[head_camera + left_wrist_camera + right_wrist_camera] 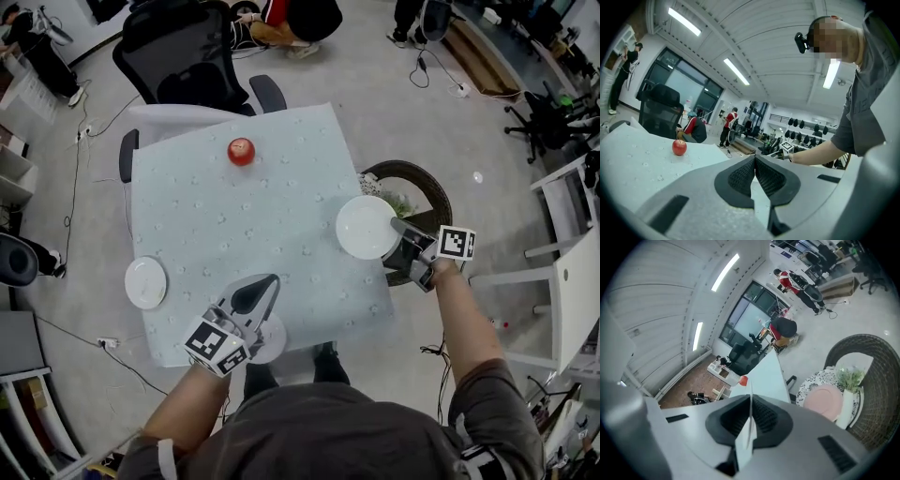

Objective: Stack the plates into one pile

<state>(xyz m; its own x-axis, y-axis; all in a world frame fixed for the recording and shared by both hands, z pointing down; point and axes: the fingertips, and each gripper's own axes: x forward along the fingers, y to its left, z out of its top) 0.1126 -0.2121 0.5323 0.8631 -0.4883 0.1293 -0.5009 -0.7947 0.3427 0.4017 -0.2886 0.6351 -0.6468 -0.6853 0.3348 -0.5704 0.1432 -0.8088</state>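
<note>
Plate (pixel 366 228) | right tool (pixel 399 225) clamped on rim | left tool (pixel 272 281) closed, empty | basket (pixel 881 357) holds pink disc (pixel 822 401)

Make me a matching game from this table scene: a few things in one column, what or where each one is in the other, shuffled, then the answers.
Things:
1. red apple
2. right gripper
3. left gripper
4. loose plate

Places or states:
A. lies untouched at the table's left edge
B. shut on the right-edge plate
C. on the far side, towards the office chair
D. shut on the near-edge plate

Pairs: 1-C, 2-B, 3-D, 4-A.
</note>
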